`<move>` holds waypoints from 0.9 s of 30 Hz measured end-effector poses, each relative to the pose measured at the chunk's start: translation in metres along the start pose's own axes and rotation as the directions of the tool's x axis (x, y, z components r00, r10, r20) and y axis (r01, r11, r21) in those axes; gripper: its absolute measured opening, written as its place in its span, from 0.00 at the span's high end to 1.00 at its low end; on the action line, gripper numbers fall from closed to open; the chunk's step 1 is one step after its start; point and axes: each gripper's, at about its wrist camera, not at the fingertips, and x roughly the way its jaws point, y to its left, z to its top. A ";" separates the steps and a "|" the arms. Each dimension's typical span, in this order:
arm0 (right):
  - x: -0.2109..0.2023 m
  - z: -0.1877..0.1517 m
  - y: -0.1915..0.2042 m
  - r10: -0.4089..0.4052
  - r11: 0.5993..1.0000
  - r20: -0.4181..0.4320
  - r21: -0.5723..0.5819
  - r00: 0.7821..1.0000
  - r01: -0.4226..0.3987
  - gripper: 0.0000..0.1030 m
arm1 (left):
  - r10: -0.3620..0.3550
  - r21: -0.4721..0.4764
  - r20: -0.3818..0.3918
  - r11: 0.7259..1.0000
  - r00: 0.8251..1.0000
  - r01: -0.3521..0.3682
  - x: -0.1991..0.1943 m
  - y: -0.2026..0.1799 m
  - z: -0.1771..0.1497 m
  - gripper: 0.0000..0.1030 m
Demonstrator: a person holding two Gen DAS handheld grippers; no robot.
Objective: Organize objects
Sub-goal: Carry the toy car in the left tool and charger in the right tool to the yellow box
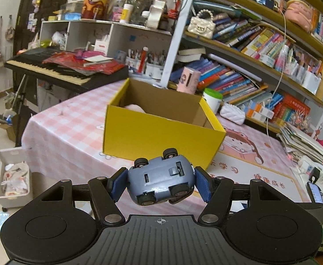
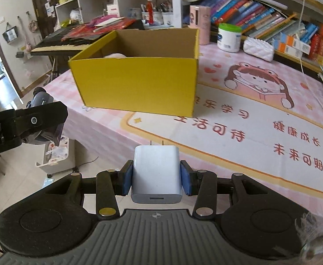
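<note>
Two handheld grippers, each carrying one item, face a yellow cardboard box (image 1: 161,132) that sits open-topped on a desk w/ a pink checked cover (image 1: 68,132). Left gripper (image 1: 160,182): blue pads clamped on a small blue-grey toy car (image 1: 161,180), held belly-up, wheels showing, its long axis running away from the camera toward the box. Right gripper (image 2: 156,177): pads pressed on both sides of a white charger plug (image 2: 156,174), prongs pointing forward, USB port facing the camera. Box lies straight ahead of both tools & slightly above the held items in both wrist views; something pale and pinkish (image 1: 135,108) already sits inside, only its top visible. In the right wrist view the left gripper (image 2: 40,119) w/ the car shows at the left edge, off the desk's near-left corner, roughly level w/ the box's left corner. Neither hand looks clearly nearer; both are short of the box's near wall. Likely next: lift each item over that wall, then release inside.
</note>
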 end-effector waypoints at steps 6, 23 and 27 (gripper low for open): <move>-0.004 0.004 0.007 -0.008 1.000 0.018 -0.006 1.000 0.008 0.60 | -0.007 -0.001 0.016 1.000 1.000 0.007 -0.003 0.006 0.005 0.38; -0.007 0.032 0.005 -0.053 0.999 0.095 0.009 0.994 0.052 0.60 | -0.030 -0.006 0.071 1.000 0.997 0.031 0.004 0.009 0.026 0.38; -0.001 0.051 0.004 -0.051 0.999 0.123 0.002 0.991 0.051 0.60 | -0.024 -0.016 0.076 1.000 0.997 0.025 0.016 0.008 0.036 0.38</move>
